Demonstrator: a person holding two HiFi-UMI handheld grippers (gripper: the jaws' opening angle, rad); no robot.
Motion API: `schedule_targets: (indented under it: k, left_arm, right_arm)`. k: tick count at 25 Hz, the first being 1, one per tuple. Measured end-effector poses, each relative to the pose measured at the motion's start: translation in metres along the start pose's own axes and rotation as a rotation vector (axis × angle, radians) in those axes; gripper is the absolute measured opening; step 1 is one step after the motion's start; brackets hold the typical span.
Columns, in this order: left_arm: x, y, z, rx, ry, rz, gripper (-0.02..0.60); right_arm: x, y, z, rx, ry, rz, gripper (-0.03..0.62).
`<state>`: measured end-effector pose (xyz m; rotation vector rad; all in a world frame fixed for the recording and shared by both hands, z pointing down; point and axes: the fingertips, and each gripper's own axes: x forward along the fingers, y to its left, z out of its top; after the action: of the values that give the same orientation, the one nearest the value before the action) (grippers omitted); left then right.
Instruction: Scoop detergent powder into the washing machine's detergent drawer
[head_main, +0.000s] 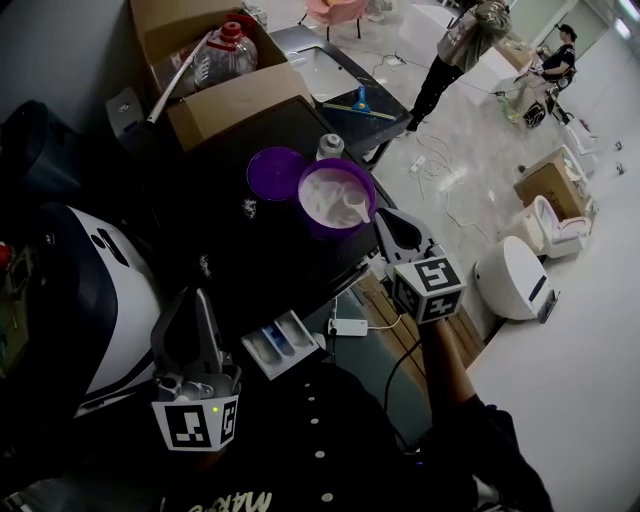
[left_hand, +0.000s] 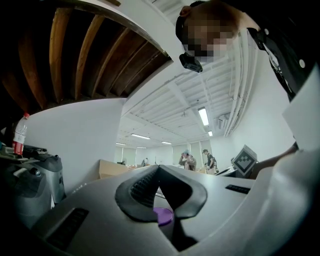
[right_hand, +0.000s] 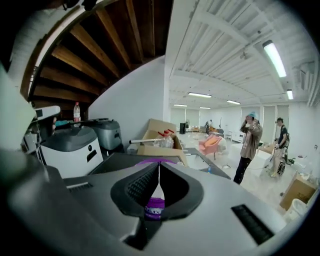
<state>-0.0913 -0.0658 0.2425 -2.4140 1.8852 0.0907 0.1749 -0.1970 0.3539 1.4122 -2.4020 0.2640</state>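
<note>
- Detergent powder (head_main: 322, 200), white and loose, is lying in a round purple plastic tub (head_main: 330, 233) that is standing open on the dark top of the washing machine (head_main: 270, 265).
- The tub's flat purple lid (head_main: 272, 172) is lying just beside it on the left, and a small white-capped bottle (head_main: 330, 146) is standing just behind the tub.
- A white plastic scoop (head_main: 354, 206) is resting in the powder at the tub's right side, with its handle pointing toward the right gripper (head_main: 380, 215) (right_hand: 159, 165).
- That right gripper is reaching in at the tub's right rim with its jaws pinched narrow. In the right gripper view a thin white sliver is showing between the pads, so the jaws are looking clamped on the scoop's handle.
- The left gripper (head_main: 200, 297) (left_hand: 158, 168) is hanging low at the machine's front, well apart from the tub. Its jaws are pressing together with nothing between them.
- A white detergent drawer (head_main: 283, 343) is sticking out from the machine's front edge with its compartments facing up. It is just right of the left gripper and lower than the tub. I cannot tell whether any powder is lying in it.
- A brown cardboard box (head_main: 225, 105) is sitting at the back of the machine top, holding a clear plastic bottle (head_main: 228, 50) with a red cap.
- Two people (head_main: 455, 50) are standing far across the pale floor.
</note>
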Motion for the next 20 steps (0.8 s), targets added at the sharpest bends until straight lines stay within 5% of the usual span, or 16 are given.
schedule_targets:
  k: [8, 14, 20]
  left_arm:
    - [-0.004, 0.003, 0.015, 0.01, -0.044, -0.004, 0.015]
    - [-0.008, 0.009, 0.023, 0.019, -0.073, 0.001, 0.015]
    - [-0.018, 0.02, 0.025, 0.035, -0.07, 0.031, 0.015]
  right_arm:
    - [-0.063, 0.024, 0.06, 0.058, -0.34, -0.032, 0.031]
    - [-0.092, 0.045, 0.087, 0.04, -0.46, -0.052, 0.032]
    - [-0.114, 0.05, 0.082, 0.018, -0.469, -0.089, 0.031]
